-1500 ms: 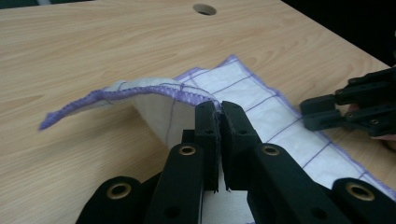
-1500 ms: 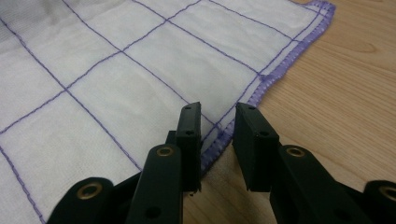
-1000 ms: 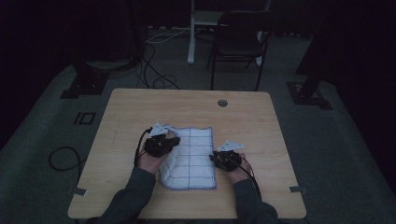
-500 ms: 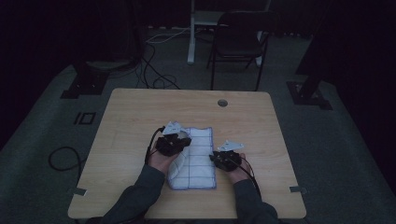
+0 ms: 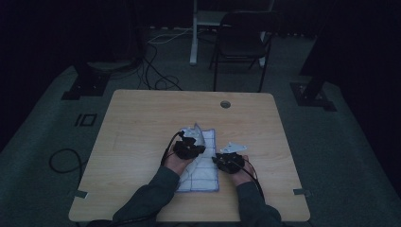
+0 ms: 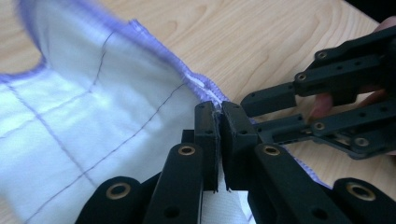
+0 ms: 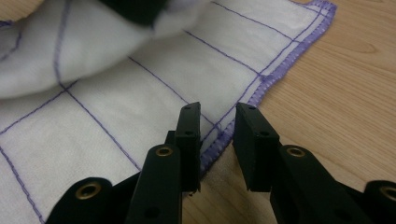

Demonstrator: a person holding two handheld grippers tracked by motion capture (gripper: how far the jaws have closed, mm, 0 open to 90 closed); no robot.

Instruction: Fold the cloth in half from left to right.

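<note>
A white cloth (image 5: 201, 177) with purple grid lines and a purple hem lies on the wooden table (image 5: 142, 123). My left gripper (image 5: 189, 147) is over the cloth's middle, shut on the hem (image 6: 205, 91), and holds that edge lifted and folded over the rest of the cloth (image 6: 93, 107). My right gripper (image 5: 230, 161) rests at the cloth's right edge. In the right gripper view its jaws (image 7: 217, 116) stand apart, with the hemmed edge (image 7: 233, 126) lying flat between them. The folded part (image 7: 70, 60) bulges behind. The right gripper's black linkage (image 6: 327, 112) is close beside the left jaws.
The table has a round cable hole (image 5: 225, 104) near its far edge. Bare wood lies to the left and behind the cloth. A dark chair (image 5: 241, 42) and floor cables (image 5: 156, 71) stand beyond the table.
My left gripper has moved right and a little down across the cloth, drawing the held edge over toward the right gripper. The right gripper has stayed put.
</note>
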